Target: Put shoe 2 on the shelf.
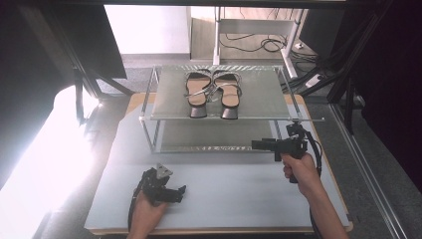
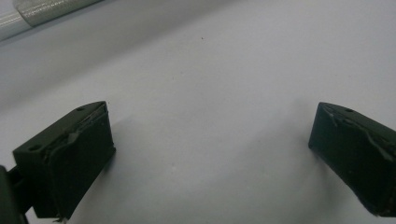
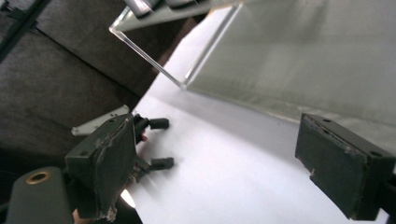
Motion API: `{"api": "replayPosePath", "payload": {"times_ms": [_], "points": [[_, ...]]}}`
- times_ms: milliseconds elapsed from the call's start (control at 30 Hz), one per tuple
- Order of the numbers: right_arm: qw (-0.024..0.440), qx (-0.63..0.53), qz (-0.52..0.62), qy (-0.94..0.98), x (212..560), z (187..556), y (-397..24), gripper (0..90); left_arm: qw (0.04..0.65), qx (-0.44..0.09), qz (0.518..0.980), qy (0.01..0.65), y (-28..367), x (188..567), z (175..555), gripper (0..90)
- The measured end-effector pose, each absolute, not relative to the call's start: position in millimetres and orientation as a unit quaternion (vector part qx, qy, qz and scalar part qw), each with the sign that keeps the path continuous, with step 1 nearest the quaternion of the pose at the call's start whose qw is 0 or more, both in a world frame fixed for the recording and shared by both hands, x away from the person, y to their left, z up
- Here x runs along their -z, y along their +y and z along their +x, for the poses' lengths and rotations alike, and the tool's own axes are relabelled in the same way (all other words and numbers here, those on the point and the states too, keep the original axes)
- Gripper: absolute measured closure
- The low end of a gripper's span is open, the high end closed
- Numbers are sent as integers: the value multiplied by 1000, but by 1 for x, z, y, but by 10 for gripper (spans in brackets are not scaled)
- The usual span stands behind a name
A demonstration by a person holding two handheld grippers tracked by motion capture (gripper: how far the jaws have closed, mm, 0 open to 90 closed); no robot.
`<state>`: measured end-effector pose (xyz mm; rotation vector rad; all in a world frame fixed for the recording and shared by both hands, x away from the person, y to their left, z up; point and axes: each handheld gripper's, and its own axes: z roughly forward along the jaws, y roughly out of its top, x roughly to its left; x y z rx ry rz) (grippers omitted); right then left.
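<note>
Pair of heeled sandals [image 1: 213, 93] sits side by side on the top shelf of a small two-tier rack [image 1: 164, 115], roughly centred, heels toward the person and toes pointing away; long axis of each sandal runs front-to-back, across the rack's front edge. Straps look thin and pale; detail is too small to say more. Right gripper [image 1: 257, 145] is held off the table [image 1: 239, 199] at the rack's right front corner, just below the top shelf's edge, jaws pointing leftward across the front of the rack. Its jaws stand well apart with nothing between them; in the right gripper view the pads [image 3: 105, 163] frame bare tabletop and the underside of the clear shelf [image 3: 299, 56]. Left gripper [image 1: 180, 191] rests low on the table near the person's edge, left of centre, jaws also spread and empty, as the left gripper view shows over plain white surface. Sandals lie up, away from the person and to the left of the right gripper, which is the nearer of the two; the left one is well apart from the rack. Judgement: a reach for the right-hand sandal would need the right gripper raised above shelf level and turned to close across the sole's narrow width.
</note>
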<state>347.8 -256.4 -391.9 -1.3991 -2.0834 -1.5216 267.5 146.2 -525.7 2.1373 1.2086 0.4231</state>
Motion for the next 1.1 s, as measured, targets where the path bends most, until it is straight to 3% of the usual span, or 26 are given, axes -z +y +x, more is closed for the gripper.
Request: {"api": "replayPosePath", "payload": {"times_ms": [433, 1100], "points": [[78, 496, -485, -716, 437, 334, -266, 100, 318, -160, 814, 459, 146, 526, 267, 0], [-61, 452, -435, -777, 503, 296, -259, 72, 318, -161, 814, 459, 146, 526, 267, 0]]}}
